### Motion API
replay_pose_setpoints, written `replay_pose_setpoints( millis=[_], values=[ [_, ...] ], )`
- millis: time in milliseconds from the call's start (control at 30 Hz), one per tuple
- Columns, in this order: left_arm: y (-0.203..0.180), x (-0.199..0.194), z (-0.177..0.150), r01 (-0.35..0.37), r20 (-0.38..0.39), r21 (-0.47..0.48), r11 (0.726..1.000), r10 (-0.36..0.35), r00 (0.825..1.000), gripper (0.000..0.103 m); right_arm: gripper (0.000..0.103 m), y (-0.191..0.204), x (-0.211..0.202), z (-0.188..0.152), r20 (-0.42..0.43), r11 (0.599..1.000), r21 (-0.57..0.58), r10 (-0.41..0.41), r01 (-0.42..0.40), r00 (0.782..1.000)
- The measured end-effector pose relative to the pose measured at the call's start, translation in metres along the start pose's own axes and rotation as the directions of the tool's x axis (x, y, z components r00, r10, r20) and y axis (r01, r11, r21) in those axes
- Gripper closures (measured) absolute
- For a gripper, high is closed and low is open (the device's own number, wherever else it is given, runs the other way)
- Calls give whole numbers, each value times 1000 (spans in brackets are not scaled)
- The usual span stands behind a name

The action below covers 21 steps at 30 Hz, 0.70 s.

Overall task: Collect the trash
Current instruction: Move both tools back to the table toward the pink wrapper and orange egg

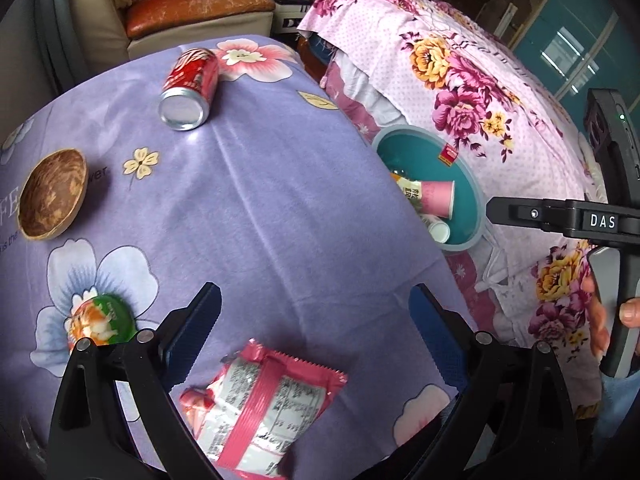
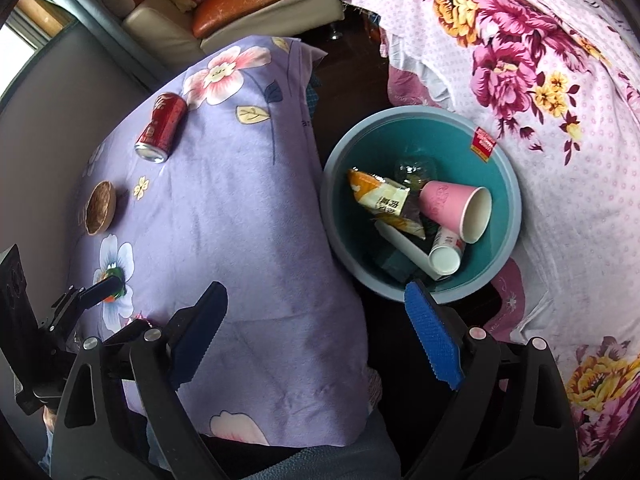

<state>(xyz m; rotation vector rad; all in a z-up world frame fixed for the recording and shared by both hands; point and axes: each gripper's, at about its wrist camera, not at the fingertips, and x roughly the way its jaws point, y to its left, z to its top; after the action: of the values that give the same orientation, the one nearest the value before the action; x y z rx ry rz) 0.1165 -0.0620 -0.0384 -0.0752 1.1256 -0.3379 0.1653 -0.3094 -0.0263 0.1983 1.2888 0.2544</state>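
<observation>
We took the round teal plastic basin (image 2: pixel 508 216), standing low between the table and the bed, as our landmark. It already held a pink paper cup (image 2: pixel 456 212) lying on its side, a smaller white paper cup (image 2: pixel 446 254), an orange-and-white snack packet (image 2: pixel 380 198), a white strip, and what looked like a clear plastic item at the back; we judged the collecting partly done.

Left of the basin, on the table under a lilac flower-printed cloth (image 1: pixel 280 184), trash remained: a red aluminium drink can (image 1: pixel 188 88) lying on its side at the far end, a pink-and-silver foil snack wrapper (image 1: pixel 264 408) at the near end, and a small round green-and-orange item (image 1: pixel 102 322) whose nature we could not tell. A brown wooden bowl (image 1: pixel 52 194) rested further left; we judged it tableware, not trash.

The left gripper (image 1: pixel 314 332) hovered over the wrapper, its blue-padded jaws apart and empty, touching nothing. The right gripper (image 2: pixel 316 330) hung near the basin's closest rim, jaws likewise apart and empty.

To the right of the basin was the bed with a pink floral cover (image 2: pixel 560 80); beyond it stood a cream sofa with an orange cushion (image 1: pixel 192 4). Nothing blocked the wrapper. We judged the can the awkward item: farthest from the basin and liable to roll.
</observation>
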Motion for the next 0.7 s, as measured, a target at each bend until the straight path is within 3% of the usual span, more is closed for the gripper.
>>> replay_pose_setpoints(
  millis=[300,700],
  values=[
    [57,-27,-34,-43,27,-66,997,44,999,8,17,66,27,-31,-108,996,-80,37,-45,994],
    [138,-48,-73,-83,50,-185,979,93,994,8,17,157,69,-78,-256,976,-197,39,-91,966]
  ],
)
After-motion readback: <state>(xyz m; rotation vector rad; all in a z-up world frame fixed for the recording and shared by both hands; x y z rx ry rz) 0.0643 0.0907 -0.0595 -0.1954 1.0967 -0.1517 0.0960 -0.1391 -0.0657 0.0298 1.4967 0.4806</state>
